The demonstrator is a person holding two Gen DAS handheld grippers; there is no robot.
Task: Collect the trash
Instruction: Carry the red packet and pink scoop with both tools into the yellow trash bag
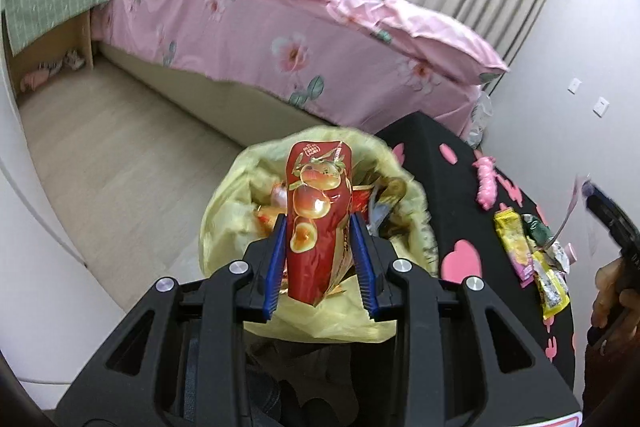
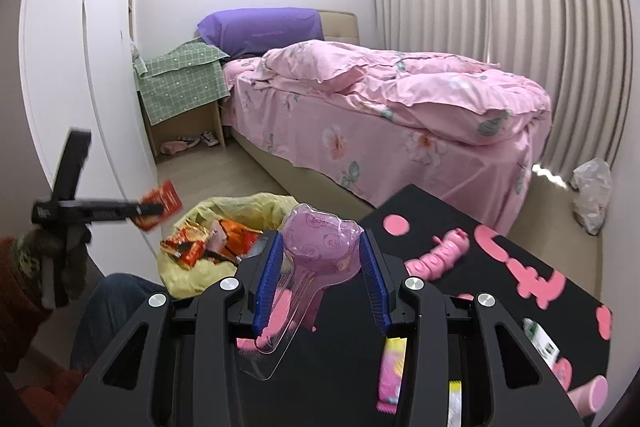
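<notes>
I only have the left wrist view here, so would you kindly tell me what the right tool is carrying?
Observer: The right tool is clamped on a clear plastic blister shell with a purple tint.
Operator: Thank you; is it over the bin bag yet?
Observer: No, it hangs above the black table; the yellow bag lies to its left.
Operator: Anything else on that table?
Observer: A pink caterpillar toy lies just beyond the shell.
</notes>
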